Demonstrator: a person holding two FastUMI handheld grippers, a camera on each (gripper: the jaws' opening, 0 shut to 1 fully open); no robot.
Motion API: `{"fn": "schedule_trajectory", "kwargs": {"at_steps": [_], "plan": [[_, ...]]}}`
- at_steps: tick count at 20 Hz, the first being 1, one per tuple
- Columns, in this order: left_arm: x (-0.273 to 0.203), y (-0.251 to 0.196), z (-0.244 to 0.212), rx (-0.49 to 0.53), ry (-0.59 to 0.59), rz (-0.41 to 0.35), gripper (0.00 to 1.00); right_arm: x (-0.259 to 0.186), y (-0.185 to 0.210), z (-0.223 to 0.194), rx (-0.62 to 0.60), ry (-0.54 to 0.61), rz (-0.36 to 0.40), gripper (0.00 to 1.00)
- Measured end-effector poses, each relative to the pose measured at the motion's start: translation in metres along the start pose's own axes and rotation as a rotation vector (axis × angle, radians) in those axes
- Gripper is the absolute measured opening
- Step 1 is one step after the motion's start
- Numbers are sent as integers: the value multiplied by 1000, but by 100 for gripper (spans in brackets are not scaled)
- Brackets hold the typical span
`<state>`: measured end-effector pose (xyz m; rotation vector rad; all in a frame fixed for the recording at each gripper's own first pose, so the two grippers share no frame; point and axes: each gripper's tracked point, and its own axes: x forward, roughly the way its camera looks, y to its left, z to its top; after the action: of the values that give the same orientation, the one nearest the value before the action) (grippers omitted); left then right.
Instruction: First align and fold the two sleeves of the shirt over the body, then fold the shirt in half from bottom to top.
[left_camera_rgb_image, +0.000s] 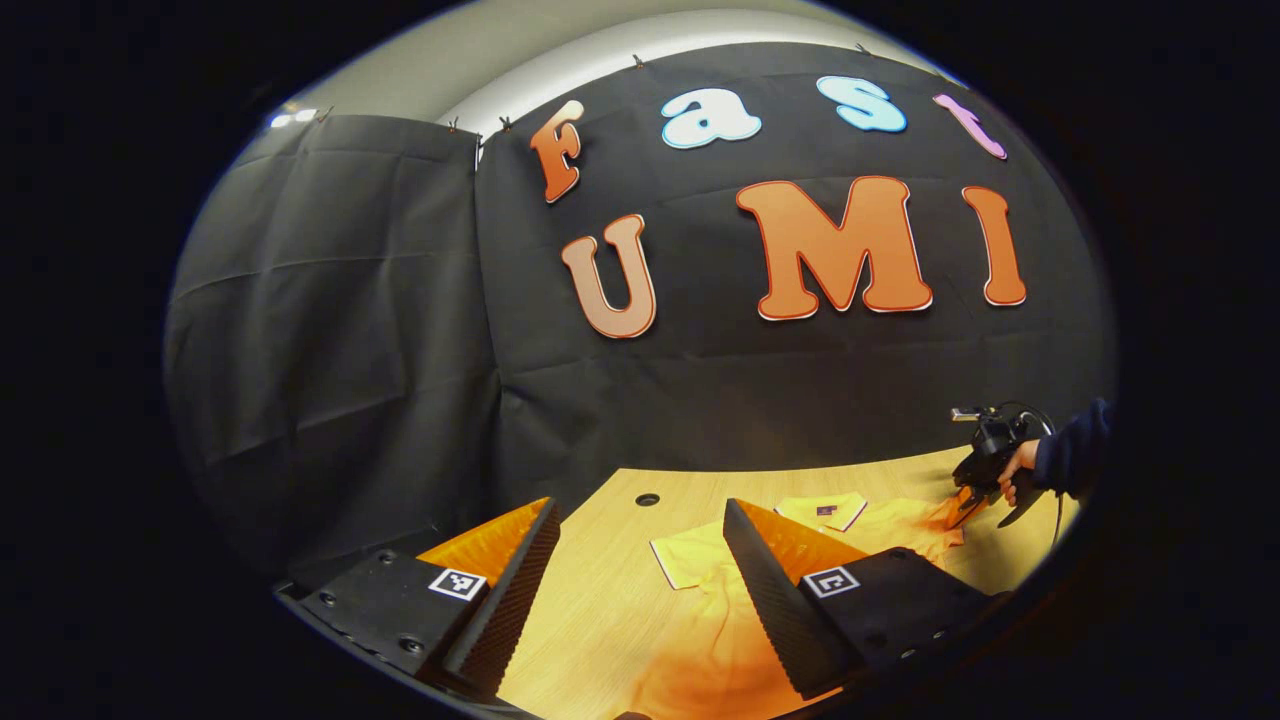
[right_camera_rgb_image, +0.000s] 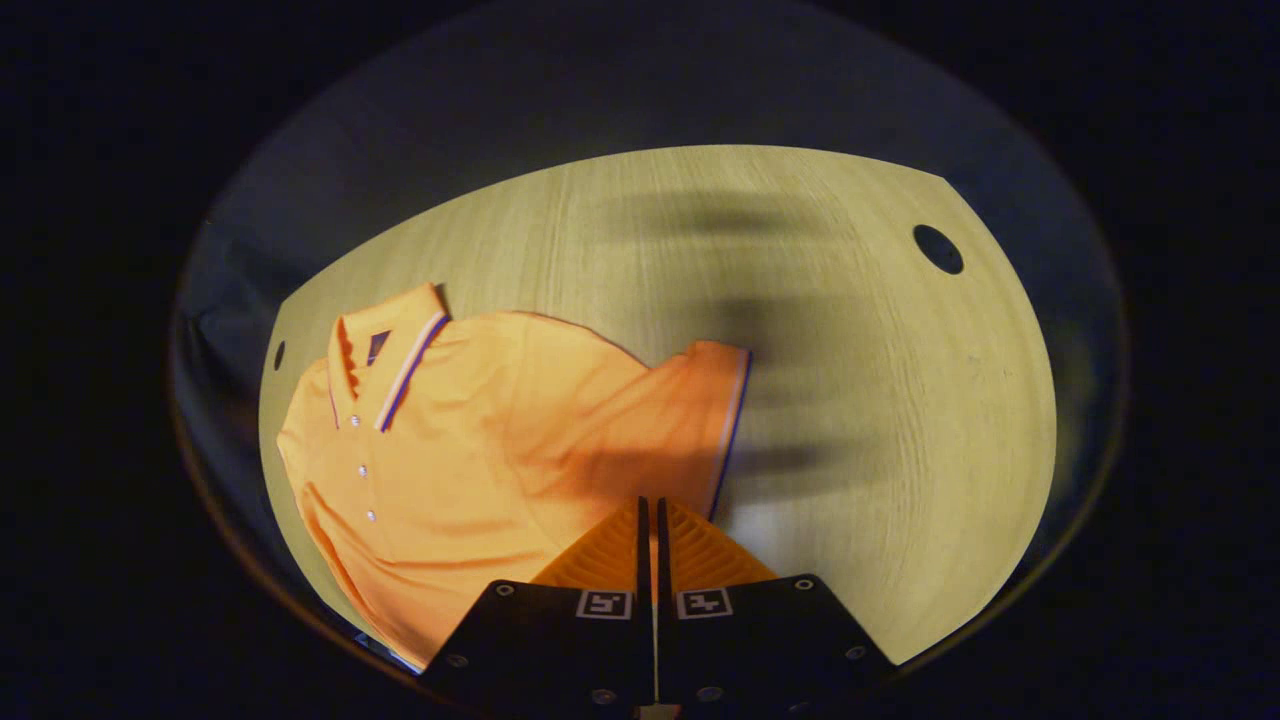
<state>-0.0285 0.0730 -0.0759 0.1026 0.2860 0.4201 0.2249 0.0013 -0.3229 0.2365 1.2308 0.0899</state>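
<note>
In the left gripper view, the left gripper (left_camera_rgb_image: 640, 570) hangs spread wide over the pale wooden table (left_camera_rgb_image: 600, 600), where the orange short-sleeved polo shirt (left_camera_rgb_image: 700, 640) lies flat. In the right gripper view, the right gripper (right_camera_rgb_image: 650, 525) looks pressed together at the sleeve (right_camera_rgb_image: 690, 420); whether cloth is caught, I cannot tell. Soft, light, floppy fabric: best pinched at the striped cuff.

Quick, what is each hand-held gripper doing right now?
Left hand-held gripper: open, holding nothing.
Right hand-held gripper: closed over the shirt sleeve; grip cannot be told.

A pale wooden desk (right_camera_rgb_image: 850, 420) with round cable holes carries the things. An orange polo shirt (right_camera_rgb_image: 470, 440) lies flat on it.
</note>
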Motion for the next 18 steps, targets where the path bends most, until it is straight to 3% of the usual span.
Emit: {"fn": "schedule_trajectory", "kwargs": {"at_steps": [1,2,3,4,5,6,7,9,10,11,12,13,14,16,18], "plan": [[1,0,-3,-6,9,-3,99,1,-2,-3,22,24,8,2],[2,-1,-6,-15,18,-6,99,4,-3,-6,33,41,6,18],[3,-3,-7,-20,24,-7,99,3,-7,-8,24,45,-12,25],[5,-3,-6,-20,26,-10,99,5,-11,-7,9,34,-44,44],[5,-6,-8,-18,26,-14,99,8,-11,-6,-19,18,-59,48],[6,-7,-7,-16,25,-17,99,10,-11,-7,-52,27,-80,66],[6,-9,-7,-16,28,-22,99,11,-7,-7,-73,14,-85,64],[7,-12,-9,-17,35,-30,99,9,2,-7,-98,12,-77,75],[7,-12,-12,-18,40,-33,99,10,1,-4,-94,5,-75,54],[6,-13,-16,-18,42,-38,100,10,-1,-3,-67,13,-69,49],[8,-13,-18,-17,47,-41,100,9,0,-4,-71,15,-50,18],[8,-13,-20,-18,51,-40,100,7,1,3,-23,1,-7,24],[9,-11,-20,-21,51,-38,100,8,-1,4,38,7,18,1],[11,-7,-21,-27,56,-28,100,9,5,3,44,1,41,1],[13,-4,-22,-25,60,-24,100,8,26,0,22,5,132,0]]}}
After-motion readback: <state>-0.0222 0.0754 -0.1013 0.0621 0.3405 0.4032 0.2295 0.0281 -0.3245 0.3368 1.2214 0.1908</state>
